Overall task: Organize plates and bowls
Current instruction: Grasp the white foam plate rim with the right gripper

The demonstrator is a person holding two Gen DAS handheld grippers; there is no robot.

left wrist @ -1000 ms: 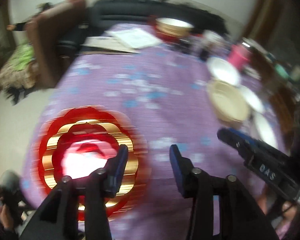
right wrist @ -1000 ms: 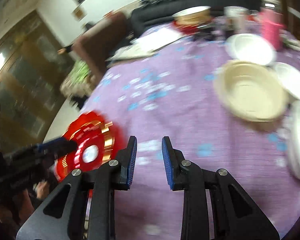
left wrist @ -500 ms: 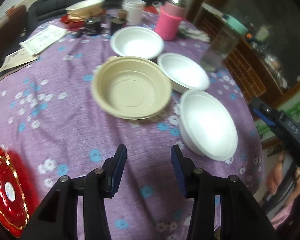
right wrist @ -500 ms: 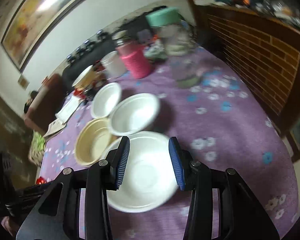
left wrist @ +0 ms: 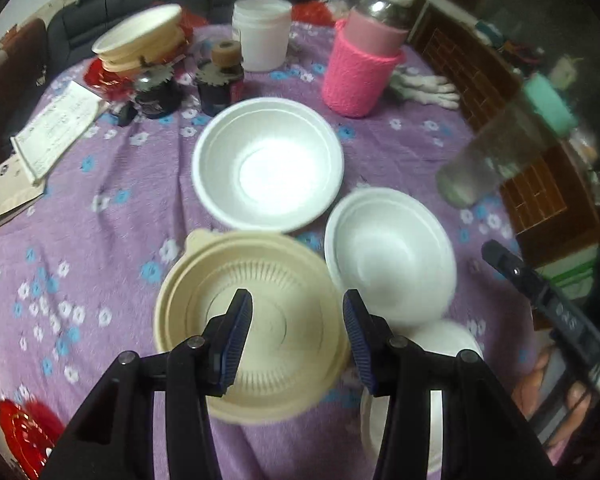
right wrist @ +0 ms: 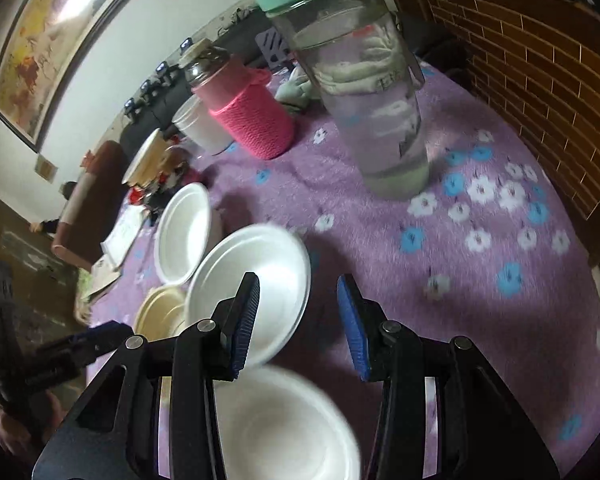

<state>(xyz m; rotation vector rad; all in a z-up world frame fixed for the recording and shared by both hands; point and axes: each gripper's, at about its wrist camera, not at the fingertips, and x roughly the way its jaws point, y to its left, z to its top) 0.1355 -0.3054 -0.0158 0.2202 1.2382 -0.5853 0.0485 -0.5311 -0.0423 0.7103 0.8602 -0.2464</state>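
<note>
On the purple flowered tablecloth (left wrist: 100, 208) a beige bowl (left wrist: 268, 360) lies under my left gripper (left wrist: 296, 308), which hovers open with nothing between its fingers. Beyond it rests a white bowl (left wrist: 268, 164); a second white bowl (left wrist: 392, 256) sits to the right, and a third (left wrist: 440, 344) is partly hidden by my right finger. My right gripper (right wrist: 298, 284) hangs open and empty over the edge of the middle white bowl (right wrist: 276, 264), with the nearest white bowl (right wrist: 284, 428) below it. A red and gold plate (left wrist: 20, 436) lies at the near left.
At the back stand a stack of beige and white bowls (left wrist: 144, 40), a white jar (left wrist: 262, 36), two dark jars (left wrist: 220, 80) and a pink-sleeved bottle (left wrist: 360, 68). A clear bottle with a teal lid (right wrist: 364, 100) stands right. Papers (left wrist: 56, 128) lie left, brick-patterned furniture (right wrist: 540, 80) right.
Both grippers have swept rightward across the table, from the red and gold plate to above the bowls. The right gripper's jaws stand wider than a second ago.
</note>
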